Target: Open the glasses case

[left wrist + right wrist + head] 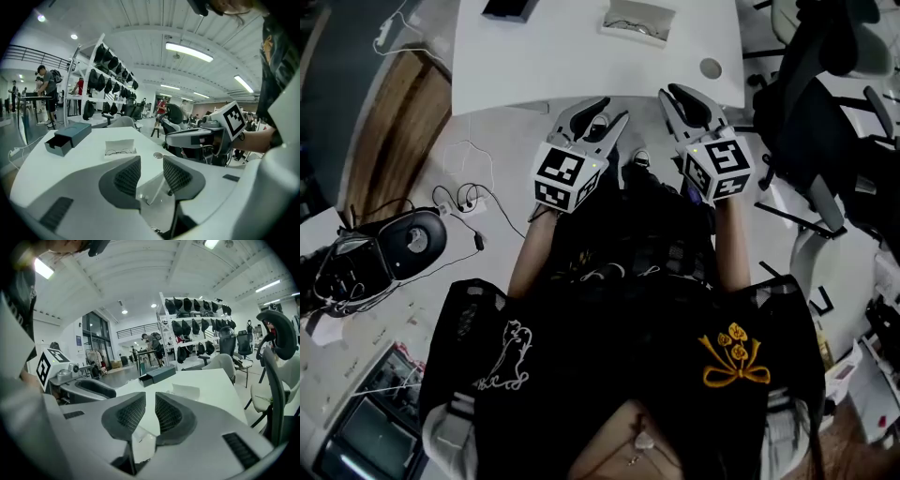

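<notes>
The glasses case (pixel 508 7) is a dark box at the far edge of the white table (pixel 581 70); it also shows as a teal drawer-style box (pixel 68 137) (pixel 157 374), slightly slid open. Near it a white holder (pixel 637 21) (pixel 119 147) (pixel 190 391) carries a pair of thin-rimmed glasses. My left gripper (pixel 605 111) (pixel 151 171) hovers at the table's near edge, open and empty. My right gripper (pixel 675 98) (pixel 150 411) is beside it, jaws a narrow gap apart with nothing between them. Both are well short of the case.
A small round disc (pixel 710 67) (pixel 158 155) lies near the table's right edge. An office chair (pixel 825 56) stands at the right. A dark device with cables (pixel 403 239) lies on the floor at the left. Racks of black bags (pixel 108 79) and people stand beyond.
</notes>
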The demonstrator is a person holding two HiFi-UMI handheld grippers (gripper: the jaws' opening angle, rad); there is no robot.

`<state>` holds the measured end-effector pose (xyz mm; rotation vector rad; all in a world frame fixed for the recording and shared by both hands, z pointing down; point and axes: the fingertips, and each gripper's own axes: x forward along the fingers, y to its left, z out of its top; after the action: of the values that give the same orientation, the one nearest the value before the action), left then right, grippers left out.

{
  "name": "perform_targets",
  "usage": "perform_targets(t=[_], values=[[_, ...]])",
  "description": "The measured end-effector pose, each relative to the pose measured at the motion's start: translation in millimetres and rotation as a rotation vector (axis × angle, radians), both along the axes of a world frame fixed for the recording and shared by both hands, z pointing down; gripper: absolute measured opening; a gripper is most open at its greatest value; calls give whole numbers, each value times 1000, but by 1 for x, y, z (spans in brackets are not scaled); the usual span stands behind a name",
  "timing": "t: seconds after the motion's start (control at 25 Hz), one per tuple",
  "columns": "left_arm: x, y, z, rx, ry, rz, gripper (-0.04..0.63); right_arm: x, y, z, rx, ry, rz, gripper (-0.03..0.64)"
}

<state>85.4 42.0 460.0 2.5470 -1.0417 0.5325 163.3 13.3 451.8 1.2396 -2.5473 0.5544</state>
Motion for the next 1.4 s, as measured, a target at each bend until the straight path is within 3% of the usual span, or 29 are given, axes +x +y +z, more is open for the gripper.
perform_targets(t=[0.24,0.48,0.76,1.04,1.4], values=[[-3,27,-17,21,41,-106,112,-4,20,-19,41,-88,-57,49],[-18,47,-26,1,101,-224,52,-18,42,-34,76,-116,-153,24],[-25,57,-39,10,137,-286,34,-26,57,-47,58,-216,-243,15],[-22,51,-51,19,177,-278,29,-25,57,-60,21,-310,-253,14],[-8,45,-45,-5,156,-241,29,-19,55,-60,13,-283,-251,14]])
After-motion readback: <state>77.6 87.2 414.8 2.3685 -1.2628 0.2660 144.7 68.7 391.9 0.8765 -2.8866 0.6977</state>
